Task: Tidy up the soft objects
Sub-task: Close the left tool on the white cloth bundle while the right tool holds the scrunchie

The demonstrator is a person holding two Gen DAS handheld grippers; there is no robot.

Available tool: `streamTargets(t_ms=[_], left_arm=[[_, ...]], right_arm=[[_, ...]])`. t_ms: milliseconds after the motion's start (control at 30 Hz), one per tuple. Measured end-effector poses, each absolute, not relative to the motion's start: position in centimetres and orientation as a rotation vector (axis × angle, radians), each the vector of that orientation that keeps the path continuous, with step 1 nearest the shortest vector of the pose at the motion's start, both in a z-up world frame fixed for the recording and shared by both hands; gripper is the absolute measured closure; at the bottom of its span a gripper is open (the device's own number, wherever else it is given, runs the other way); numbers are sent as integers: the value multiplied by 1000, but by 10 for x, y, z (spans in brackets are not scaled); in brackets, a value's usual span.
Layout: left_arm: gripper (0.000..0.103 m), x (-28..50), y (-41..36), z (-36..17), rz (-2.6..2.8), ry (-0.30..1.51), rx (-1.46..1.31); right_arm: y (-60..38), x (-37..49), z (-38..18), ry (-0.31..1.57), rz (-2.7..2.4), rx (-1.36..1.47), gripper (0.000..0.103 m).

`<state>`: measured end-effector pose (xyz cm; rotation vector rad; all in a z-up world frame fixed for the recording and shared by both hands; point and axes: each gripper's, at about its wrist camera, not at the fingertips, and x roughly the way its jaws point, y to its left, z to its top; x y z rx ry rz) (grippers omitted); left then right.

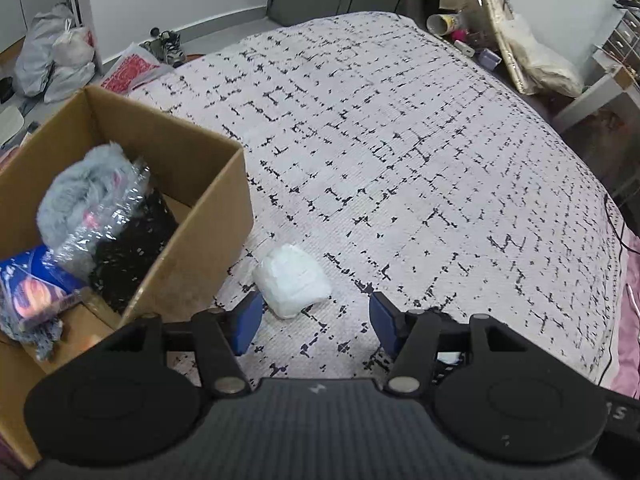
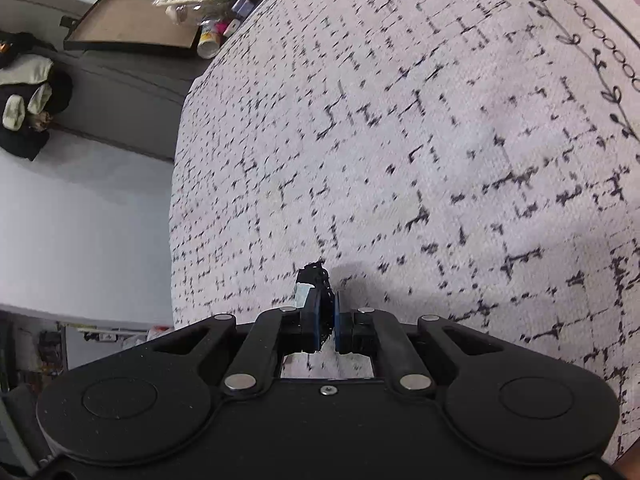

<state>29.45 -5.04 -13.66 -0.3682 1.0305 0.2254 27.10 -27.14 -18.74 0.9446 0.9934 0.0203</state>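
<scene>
In the left wrist view a white soft bundle (image 1: pixel 292 280) lies on the patterned bedspread (image 1: pixel 400 140), just right of a cardboard box (image 1: pixel 192 220). The box holds a grey fluffy item (image 1: pixel 80 192), a clear plastic bag (image 1: pixel 104 220), a black fabric piece (image 1: pixel 128 256) and a blue packet (image 1: pixel 36 280). My left gripper (image 1: pixel 316 320) is open and empty, its blue pads just behind the white bundle. In the right wrist view my right gripper (image 2: pixel 328 316) is shut on a small black fabric piece (image 2: pixel 316 280) with a pale tag, held above the bedspread (image 2: pixel 400 120).
Beyond the bed's far edge are bags (image 1: pixel 60 56) and shoes (image 1: pixel 168 44) on the floor, a cluttered side surface with a cup (image 1: pixel 444 24), and a drawer unit (image 1: pixel 620 40). A framed board (image 2: pixel 132 24) and dark clothes (image 2: pixel 28 92) show in the right wrist view.
</scene>
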Motion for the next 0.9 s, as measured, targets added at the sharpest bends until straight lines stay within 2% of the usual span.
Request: streamTargets(t_ms=[500,567,600,900], left_arm=[[42,318,-54,-178,278,1082,-382],[48,317,-54,-177,290,1072,-381],[58,317,-53,-176,295,1067,-387],[60,307,-54,-153,234,1027,-396]], right_arm=[[-273,281,-192,990,16,951,96],[-272,282,-192,989,16,945,96],[-271,282,-192,988,19,944,96],[-269,282,-184,960,59,936,96]])
